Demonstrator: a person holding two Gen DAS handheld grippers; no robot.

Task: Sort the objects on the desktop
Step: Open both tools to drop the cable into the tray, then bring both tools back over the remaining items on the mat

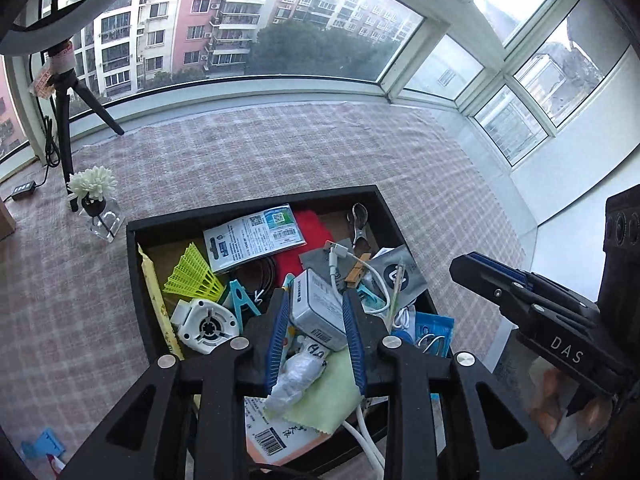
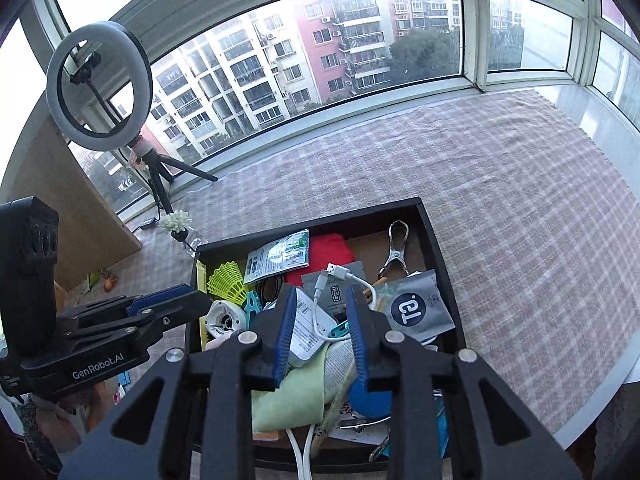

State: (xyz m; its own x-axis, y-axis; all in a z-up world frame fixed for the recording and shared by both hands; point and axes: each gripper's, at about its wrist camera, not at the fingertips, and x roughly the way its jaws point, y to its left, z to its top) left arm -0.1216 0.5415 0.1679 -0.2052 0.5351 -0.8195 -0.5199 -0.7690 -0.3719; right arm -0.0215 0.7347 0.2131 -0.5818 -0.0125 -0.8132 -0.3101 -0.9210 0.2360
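I have both the left gripper (image 1: 316, 308) and right gripper (image 2: 322, 320) part open and empty over the black tray (image 1: 256, 205), whose clutter looks wholly unsorted

The cloth (image 1: 280, 152) on the counter has pink and white checks. The tray (image 1: 134, 264) is black. The shuttlecock (image 1: 192, 274) is yellow-green, the rag (image 1: 310, 232) red.
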